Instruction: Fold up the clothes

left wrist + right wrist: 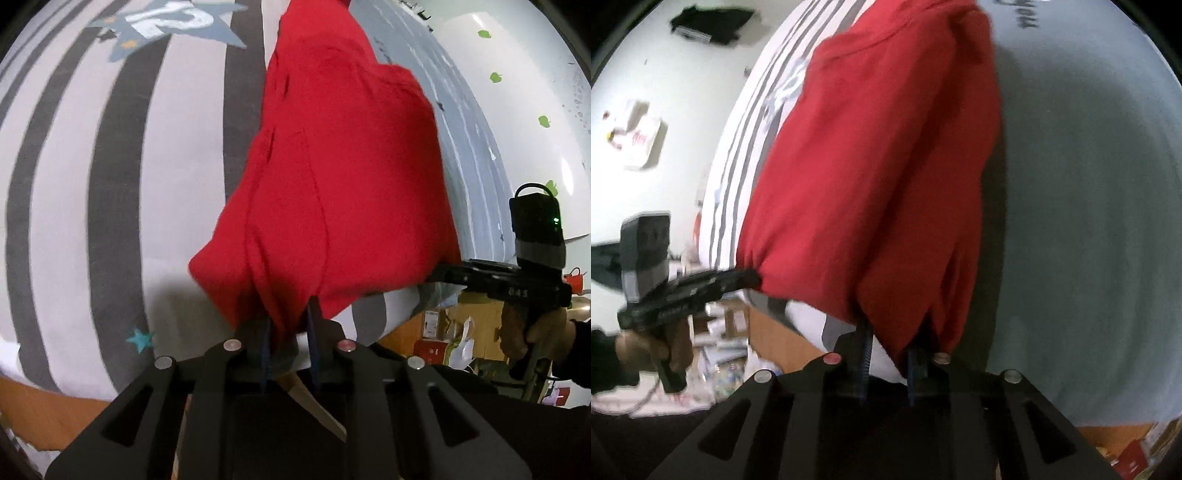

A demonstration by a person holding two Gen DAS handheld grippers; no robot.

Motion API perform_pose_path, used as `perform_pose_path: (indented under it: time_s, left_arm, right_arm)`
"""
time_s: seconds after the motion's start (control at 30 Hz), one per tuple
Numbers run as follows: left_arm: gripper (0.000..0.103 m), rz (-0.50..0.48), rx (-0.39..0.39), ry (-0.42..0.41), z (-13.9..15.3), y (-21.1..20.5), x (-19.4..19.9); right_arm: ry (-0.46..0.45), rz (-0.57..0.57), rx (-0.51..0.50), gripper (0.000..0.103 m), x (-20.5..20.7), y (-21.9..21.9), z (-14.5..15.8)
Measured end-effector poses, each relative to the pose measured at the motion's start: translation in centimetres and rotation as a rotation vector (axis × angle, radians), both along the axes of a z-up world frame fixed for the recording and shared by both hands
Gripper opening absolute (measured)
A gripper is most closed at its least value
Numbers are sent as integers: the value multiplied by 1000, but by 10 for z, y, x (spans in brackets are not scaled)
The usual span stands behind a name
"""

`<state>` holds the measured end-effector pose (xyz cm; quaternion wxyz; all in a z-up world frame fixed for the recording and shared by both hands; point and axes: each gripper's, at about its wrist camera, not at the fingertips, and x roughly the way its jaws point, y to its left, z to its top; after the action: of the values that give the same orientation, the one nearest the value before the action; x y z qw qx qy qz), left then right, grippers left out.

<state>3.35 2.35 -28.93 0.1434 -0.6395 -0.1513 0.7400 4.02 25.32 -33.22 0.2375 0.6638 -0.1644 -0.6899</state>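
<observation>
- Low in the middle of both views, we hold the red shirt (325,177) by its near edge, bunched up and hanging over a striped cloth (110,184).
- Our left gripper (286,328) and right gripper (890,347) each pinch a fold of it between narrow fingers.
- We think it is soft, light and floppy, so corners are the best places to hold.
- At the right of the right view lies a grey-blue cloth (1089,221); a black thing (709,22) lies far off, upper left.

Both wrist cams close, steep-down, sharing red cloth (332,184).
</observation>
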Motion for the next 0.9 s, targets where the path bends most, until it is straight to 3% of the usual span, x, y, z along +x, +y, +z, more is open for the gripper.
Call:
perform_pose_path:
  time_s: [0.07, 0.13, 0.17, 0.27, 0.37, 0.43, 0.57, 0.7, 0.9]
  left_arm:
    - [33, -7, -29, 9, 10, -7, 10]
    - [38, -11, -54, 27, 23, -16, 16]
    - [39, -13, -76, 45, 31, -23, 20]
    - [39, -35, -150, 134, 51, -30, 15]
    - [39, -36, -175, 222, 59, -28, -14]
    - [39, -26, -187, 282, 56, -24, -41]
    - [39, 3, -186, 389, 40, 4, -97]
    - [39, 2, -190, 435, 25, 29, -143]
    - [39, 11, -233, 423, -5, 49, -171]
  right_arm:
    - [12, -10, 14, 47, 6, 1, 8]
    - [34, -1, 43, 60, 12, 1, 20]
    - [52, 11, 66, 62, 15, 2, 27]
    - [119, 24, 138, 62, 29, 16, 51]
    - [187, -15, 193, 62, 32, 37, 75]
    - [262, -60, 213, 62, 0, 39, 83]
    - [402, -125, 217, 62, -82, 36, 73]
    - [446, -151, 176, 62, -143, 34, 51]
    - [451, -105, 191, 61, -164, 16, 23]
